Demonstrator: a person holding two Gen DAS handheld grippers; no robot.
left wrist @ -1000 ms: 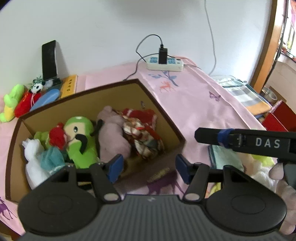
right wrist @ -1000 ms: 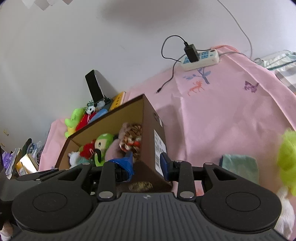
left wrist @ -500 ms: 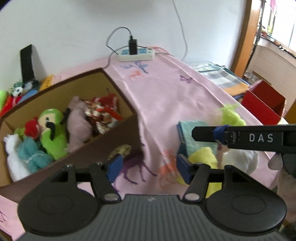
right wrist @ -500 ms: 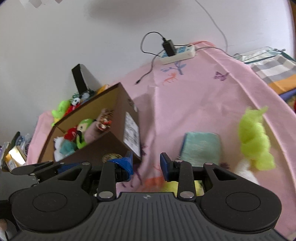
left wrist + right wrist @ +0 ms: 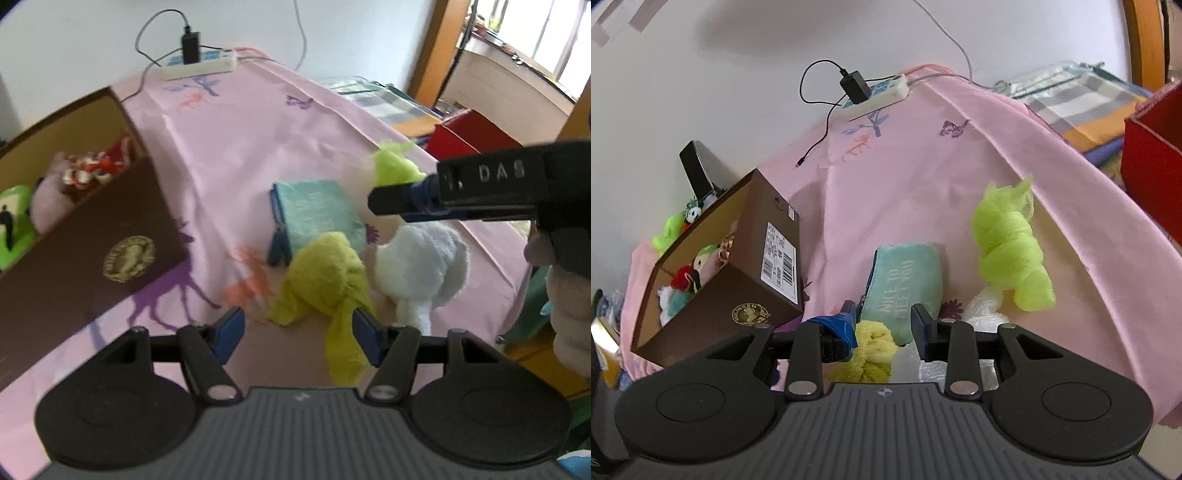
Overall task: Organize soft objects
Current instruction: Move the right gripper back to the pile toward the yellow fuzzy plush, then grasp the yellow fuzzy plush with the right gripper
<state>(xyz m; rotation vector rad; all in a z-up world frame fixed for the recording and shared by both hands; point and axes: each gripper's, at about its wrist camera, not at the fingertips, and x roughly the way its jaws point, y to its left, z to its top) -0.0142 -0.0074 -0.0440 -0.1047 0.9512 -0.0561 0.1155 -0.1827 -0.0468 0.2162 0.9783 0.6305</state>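
Observation:
A brown cardboard box (image 5: 92, 236) (image 5: 738, 295) with several plush toys inside stands at the left on the pink cloth. To its right lie a yellow cloth (image 5: 325, 273) (image 5: 871, 347), a teal pouch (image 5: 314, 210) (image 5: 905, 280), a white plush (image 5: 421, 262) and a lime green plush (image 5: 1012, 240) (image 5: 395, 166). My left gripper (image 5: 297, 332) is open and empty, just short of the yellow cloth. My right gripper (image 5: 882, 325) is open and empty above the yellow cloth and the pouch; it shows at the right in the left wrist view (image 5: 461, 192).
A white power strip (image 5: 882, 92) with a black charger and cables lies at the back by the wall. A red box (image 5: 1152, 162) and folded striped cloth (image 5: 1082, 92) are beyond the right edge. More plush toys (image 5: 670, 232) and a black phone (image 5: 696, 171) sit behind the box.
Both grippers have swung right, away from the box and toward the loose soft items. The yellow cloth and white plush now lie close in front of both grippers. Both stayed open.

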